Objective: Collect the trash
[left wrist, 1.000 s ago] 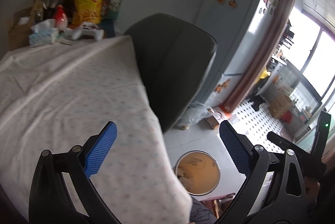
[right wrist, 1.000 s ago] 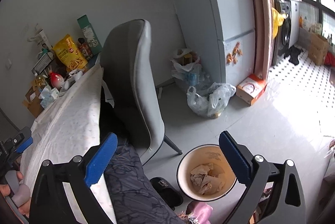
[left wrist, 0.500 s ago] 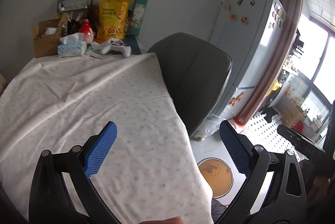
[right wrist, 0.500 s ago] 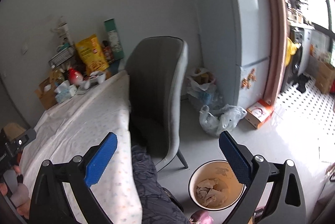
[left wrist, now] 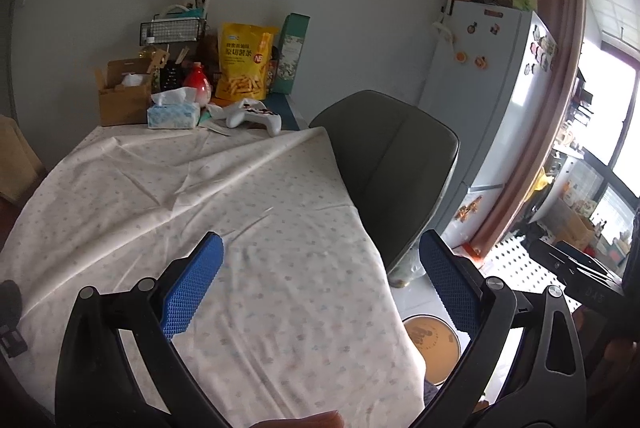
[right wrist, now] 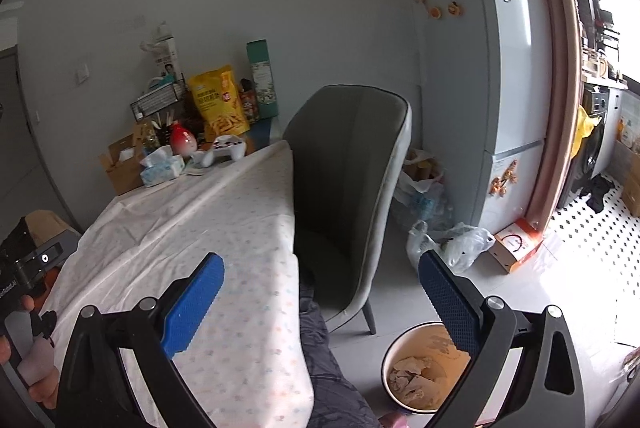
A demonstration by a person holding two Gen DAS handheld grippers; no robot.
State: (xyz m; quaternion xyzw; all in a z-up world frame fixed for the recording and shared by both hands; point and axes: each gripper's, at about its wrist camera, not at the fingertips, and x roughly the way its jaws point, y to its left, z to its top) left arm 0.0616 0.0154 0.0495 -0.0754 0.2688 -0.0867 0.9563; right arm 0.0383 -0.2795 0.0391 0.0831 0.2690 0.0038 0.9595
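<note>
A round trash bin (right wrist: 416, 376) with an orange inside stands on the floor by the table's right side and holds crumpled paper (right wrist: 412, 374). It also shows in the left wrist view (left wrist: 434, 346). My left gripper (left wrist: 320, 292) is open and empty above the table's cloth (left wrist: 200, 212). My right gripper (right wrist: 320, 300) is open and empty, raised over the table's right edge and the bin. No loose trash shows on the cloth.
A grey chair (right wrist: 352, 188) stands at the table's right side. At the far end are a tissue box (left wrist: 174, 114), a white game controller (left wrist: 252, 114), a yellow snack bag (left wrist: 244, 66) and a cardboard box (left wrist: 122, 98). A fridge (right wrist: 480, 76) and plastic bags (right wrist: 452, 244) lie beyond.
Both grippers have tilted up and swung left, from the bin and floor towards the table. Both stayed open and empty.
</note>
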